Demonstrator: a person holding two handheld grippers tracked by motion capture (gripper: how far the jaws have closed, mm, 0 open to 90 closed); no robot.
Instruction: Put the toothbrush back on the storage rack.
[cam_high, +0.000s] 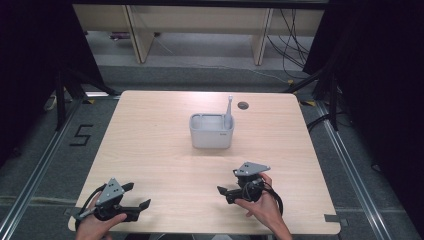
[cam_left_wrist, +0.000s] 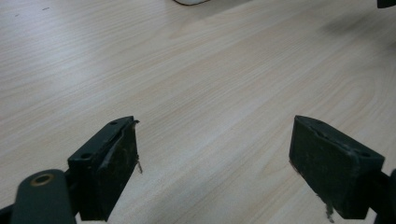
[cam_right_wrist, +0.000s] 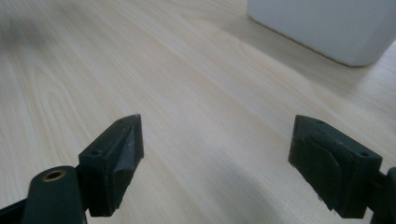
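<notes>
I see grey plastic bin mid wooden table | slim grey brush upright inside | both grippers near me

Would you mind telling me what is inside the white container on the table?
A pale, slim handle stands in the right end of the white container, leaning on its rim and rising above it. Its lower end is hidden by the wall. The rest of the visible interior looks empty; the bottom is hidden.

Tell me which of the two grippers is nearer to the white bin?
The right gripper. It sits just in front of the bin, whose corner shows in its own view. The left gripper is at the table's near left corner, farther off.
</notes>
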